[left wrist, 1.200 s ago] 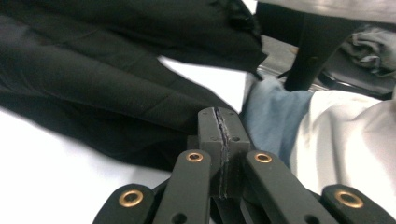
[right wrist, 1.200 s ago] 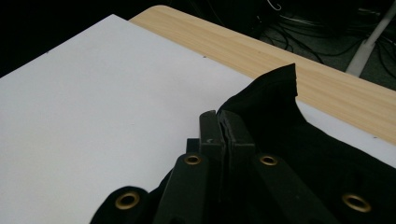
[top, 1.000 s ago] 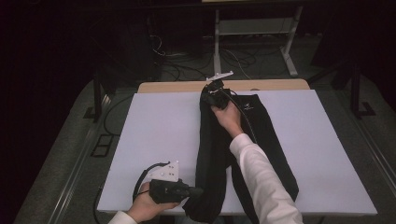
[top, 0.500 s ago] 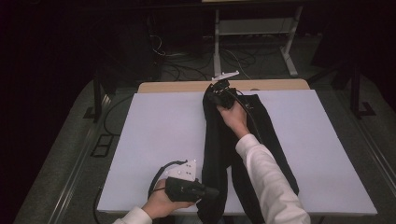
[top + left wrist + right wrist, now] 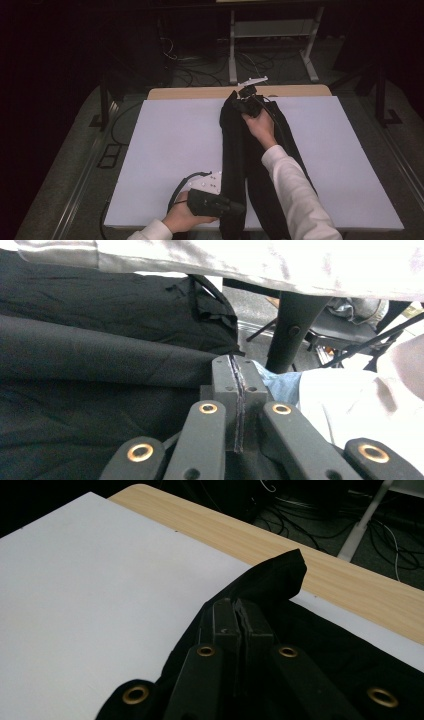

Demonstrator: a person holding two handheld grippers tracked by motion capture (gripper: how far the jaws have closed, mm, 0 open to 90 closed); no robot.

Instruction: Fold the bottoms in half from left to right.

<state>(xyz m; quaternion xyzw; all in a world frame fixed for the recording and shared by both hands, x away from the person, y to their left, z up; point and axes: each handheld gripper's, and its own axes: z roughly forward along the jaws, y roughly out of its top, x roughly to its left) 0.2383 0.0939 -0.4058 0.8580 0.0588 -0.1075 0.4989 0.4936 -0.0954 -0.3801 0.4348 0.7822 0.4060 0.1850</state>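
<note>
Since the frame one second back: the black garment (image 5: pixel 250 165) has shifted rightward across the tabletop (image 5: pixel 170 150) in the high view. Its far end was short of the wooden strip (image 5: pixel 200 93) then; now it lies beside that strip's edge. The left hand-held gripper (image 5: pixel 239 208) has moved right along the near edge with the cloth; the right hand-held gripper (image 5: pixel 239 101) has moved right and slightly farther away. The garment reads narrower and more bunched lengthwise than before.

Current state: the garment lies as a long dark band from the near edge to the far edge of the white surface, right of centre. Left hand-held gripper: jaws fully together, pinching the near end of the cloth. Right hand-held gripper: jaws fully together on the far end, with a folded corner of cloth poking up just past the tips.

View differences: the left gripper view shows the closed seam between the jaws (image 5: pixel 236 400), black fabric folds (image 5: pixel 100 365) to one side, a white sleeve (image 5: pixel 250 260) overhead, and a table leg (image 5: pixel 295 325) beyond. The right gripper view shows the raised cloth corner (image 5: pixel 290 567) against the wood strip (image 5: pixel 320 570). The high view alone shows the garment's full length.
</note>
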